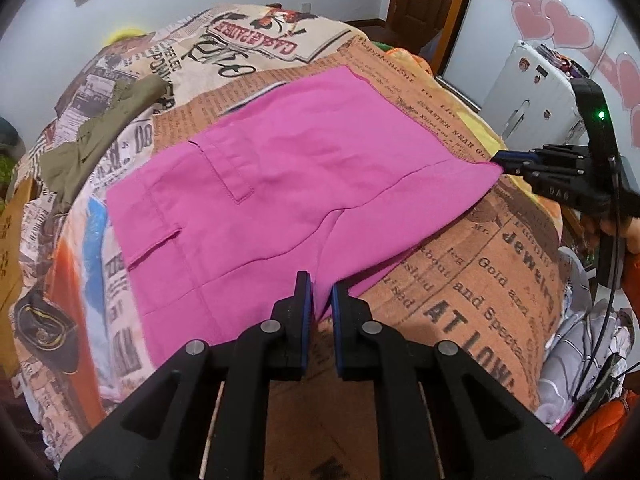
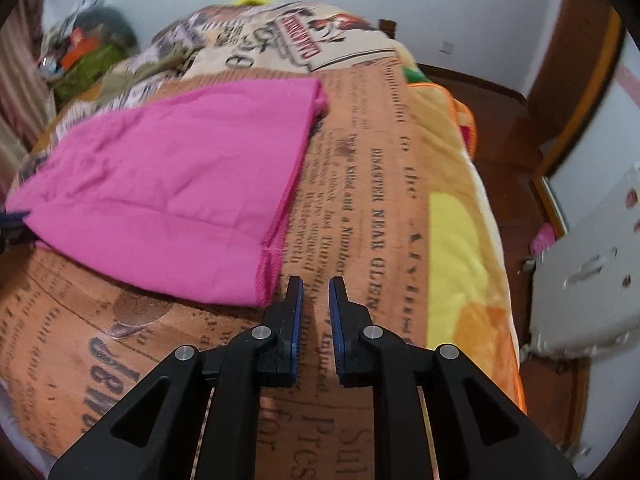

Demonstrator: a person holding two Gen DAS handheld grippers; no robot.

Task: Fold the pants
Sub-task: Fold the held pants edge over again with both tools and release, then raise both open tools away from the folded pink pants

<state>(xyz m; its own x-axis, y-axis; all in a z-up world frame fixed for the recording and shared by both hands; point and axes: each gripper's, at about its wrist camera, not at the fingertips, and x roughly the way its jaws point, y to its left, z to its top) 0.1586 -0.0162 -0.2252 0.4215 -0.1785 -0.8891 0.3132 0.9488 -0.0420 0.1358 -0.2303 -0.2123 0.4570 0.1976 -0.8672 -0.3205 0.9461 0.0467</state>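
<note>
pants: pink woven cloth pants (image 1: 256, 184), folded flat, patch pocket, centre frame
surface: newspaper-print plush blanket (image 1: 472, 280)
left gripper (image 1: 320, 292): jaws slightly parted, at pants' near edge
right gripper (image 2: 316, 296): parted, empty, beside hem corner

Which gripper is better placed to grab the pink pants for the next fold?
Left, probably. The left gripper has the edge of the pink pants between its fingers; the right gripper sits beside the hem, over blanket.

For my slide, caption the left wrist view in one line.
Left gripper open at the near edge of pink pants on a newspaper-print blanket; right gripper at their far corner.
</note>
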